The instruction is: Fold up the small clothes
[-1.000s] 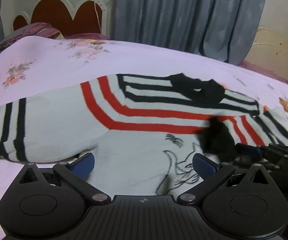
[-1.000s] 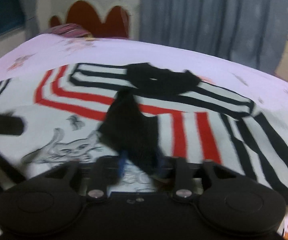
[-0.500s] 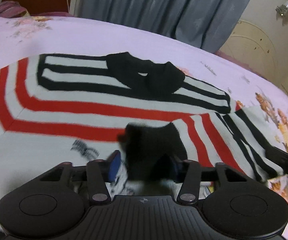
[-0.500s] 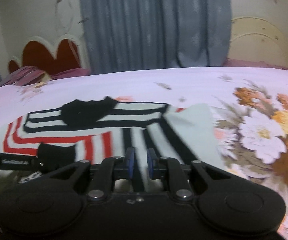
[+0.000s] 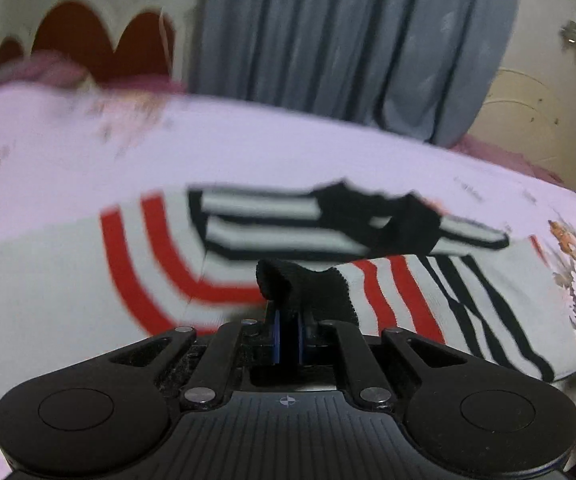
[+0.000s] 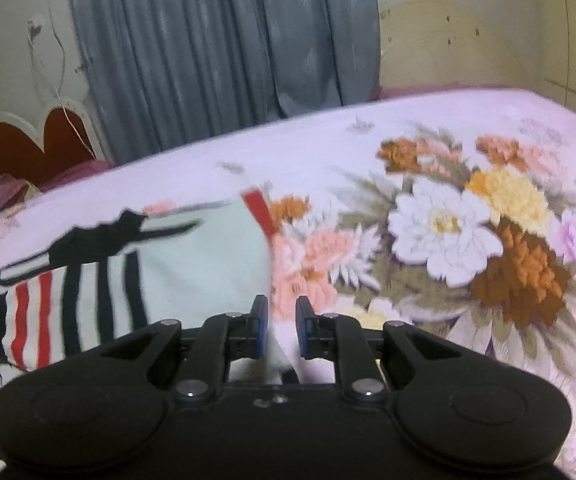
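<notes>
Both grippers differ: left gripper clamps sweater's black cuff; right gripper seemingly parted, empty.

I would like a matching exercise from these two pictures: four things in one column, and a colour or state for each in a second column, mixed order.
Things:
1. left gripper
2. right gripper
3. pleated window curtain
4. bed headboard panel

States:
A. dark red
B. shut on the black knitted cuff of the white striped sweater
C. grey-blue
D. fingers apart, nothing between them

Pairs: 1-B, 2-D, 3-C, 4-A
</notes>
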A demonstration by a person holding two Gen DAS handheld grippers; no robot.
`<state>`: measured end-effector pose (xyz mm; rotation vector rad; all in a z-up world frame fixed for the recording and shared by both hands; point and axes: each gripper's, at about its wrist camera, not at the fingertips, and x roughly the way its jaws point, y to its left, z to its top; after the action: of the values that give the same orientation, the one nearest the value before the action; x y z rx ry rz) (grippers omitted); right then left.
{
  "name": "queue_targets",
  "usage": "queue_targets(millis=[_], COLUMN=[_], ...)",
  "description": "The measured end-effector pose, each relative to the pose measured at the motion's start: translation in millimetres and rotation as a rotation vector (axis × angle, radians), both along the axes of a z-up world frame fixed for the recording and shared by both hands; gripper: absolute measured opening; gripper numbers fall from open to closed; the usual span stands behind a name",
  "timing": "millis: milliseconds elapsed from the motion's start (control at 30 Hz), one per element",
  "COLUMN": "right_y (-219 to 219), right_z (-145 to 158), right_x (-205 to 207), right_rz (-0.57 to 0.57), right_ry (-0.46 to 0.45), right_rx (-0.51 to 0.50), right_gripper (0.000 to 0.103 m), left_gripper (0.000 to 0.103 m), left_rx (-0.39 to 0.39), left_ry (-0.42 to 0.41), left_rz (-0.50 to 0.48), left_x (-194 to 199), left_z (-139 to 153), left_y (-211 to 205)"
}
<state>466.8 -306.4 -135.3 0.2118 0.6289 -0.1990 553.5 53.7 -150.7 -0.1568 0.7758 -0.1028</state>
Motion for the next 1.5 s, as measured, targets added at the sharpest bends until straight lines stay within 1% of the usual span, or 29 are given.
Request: queue_targets(millis=[33,100,167,267,333,367,400,467,500,633,667,700,733,767,800,833,867,967,1000,1067,1100,1167,1200,1300,1333,1367,1433,1467,1500], right_y=[0.7,3.9,6.1,7.8,7.2,5.6,2.6,-6.0,-10.5,-22.9,-25.1,-26.8,-27.4,-27.5,-27.1,-26.5,-26.1,-35.7,-41.4,-47.4,-51.9,-54.8,-53.2,-44.9,-39.6,-35.1,-26.2,-25.4,-25.7], right_z=[-4.3,-11.5,-17.6,-27.2,-26.3,-22.7,-17.1,-5.6,-0.8,8.7,7.8,5.6,2.9,-0.1,-3.8,-7.9,-12.4,-10.4,-10.4,-21.3,-30.5,-30.0,-24.3,-3.7,-0.6,-0.1,-5.4,-9.7,-15.7], right_x=[1.3,3.2,4.3,8.5,9.4,9.6,11.0,19.1,27.4,77.2,89.2,103.0,113.1,123.2,131.8,136.9,141.4,135.0,131.6,136.3,140.8,138.9,134.5,117.8,116.0,117.7,126.1,132.5,138.0], right_rz=[0.008,0.03,0.045,0.058,0.07,0.073,0.072,0.056,0.061,0.087,0.092,0.097,0.102,0.107,0.114,0.12,0.137,0.126,0.107,0.09,0.081,0.074,0.068,0.1,0.123,0.139,0.154,0.153,0.168], right_ry=[0.019,0.049,0.066,0.104,0.107,0.097,0.077,0.03,0.01,-0.018,-0.015,-0.005,0.003,0.013,0.028,0.045,0.064,0.033,0.024,0.075,0.114,0.101,0.081,-0.009,-0.015,-0.01,0.025,0.062,0.093], right_rx=[0.008,0.019,0.029,0.016,0.008,0.011,0.014,0.022,0.032,0.053,0.058,0.066,0.068,0.064,0.057,0.046,0.04,0.038,0.042,0.023,0.038,0.055,0.047,0.042,0.033,0.018,-0.032,-0.047,-0.044], right_gripper=[0.018,0.025,0.029,0.025,0.025,0.026,0.036,0.053,0.051,0.043,0.041,0.039,0.038,0.038,0.035,0.028,0.013,0.009,0.002,0.001,0.0,0.002,0.014,0.022,0.029,0.042,0.036,0.02,0.01], left_gripper=[0.007,0.007,0.007,0.007,0.007,0.016,0.036,0.065,0.065,0.065,0.061,0.049,0.044,0.034,0.017,0.008,0.006,0.005,0.005,0.005,0.005,0.006,0.006,0.006,0.006,0.006,0.006,0.006,0.006], left_rx=[0.006,0.01,0.009,0.008,0.004,0.003,0.01,0.017,0.016,0.003,0.004,0.006,0.01,0.008,0.005,-0.001,-0.017,-0.033,-0.011,0.044,0.055,0.022,0.021,0.022,0.021,0.019,0.011,0.013,0.013], left_ry=[0.007,0.02,0.027,0.034,0.04,0.04,0.035,0.014,0.009,0.019,0.02,0.021,0.026,0.028,0.029,0.03,0.028,-0.049,-0.056,-0.02,0.005,0.002,0.002,0.003,0.005,0.008,0.011,0.005,-0.025], left_rz=[0.001,0.007,0.016,0.015,0.006,0.005,0.013,0.035,0.047,0.056,0.057,0.059,0.062,0.06,0.057,0.052,0.046,0.001,-0.007,0.005,0.025,0.025,0.019,0.004,0.006,0.011,0.024,0.027,0.03], left_x=[-0.2,-0.2,1.0,2.2,3.3,3.3,3.3,4.9,5.5,12.9,15.1,17.2,18.8,20.8,22.4,23.6,24.5,16.7,15.8,20.1,22.7,21.7,20.8,20.1,20.7,22.5,22.2,21.3,17.4], left_z=[-3.7,-10.4,-14.4,-20.1,-19.2,-19.7,-17.8,-17.8,-17.8,-20.6,-21.1,-21.7,-22.4,-23.1,-23.4,-23.8,-23.0,-10.9,-9.8,-17.1,-23.6,-24.4,-23.0,-22.9,-23.2,-24.1,-23.8,-22.7,-19.3], left_y=[0.9,-1.0,-2.7,-2.0,-0.5,1.9,3.5,7.4,9.1,10.4,9.2,7.8,6.4,5.2,4.0,2.5,0.5,-14.1,-20.2,-26.5,-24.3,-16.3,-14.4,-12.4,-12.8,-13.6,-14.3,-15.0,-15.2])
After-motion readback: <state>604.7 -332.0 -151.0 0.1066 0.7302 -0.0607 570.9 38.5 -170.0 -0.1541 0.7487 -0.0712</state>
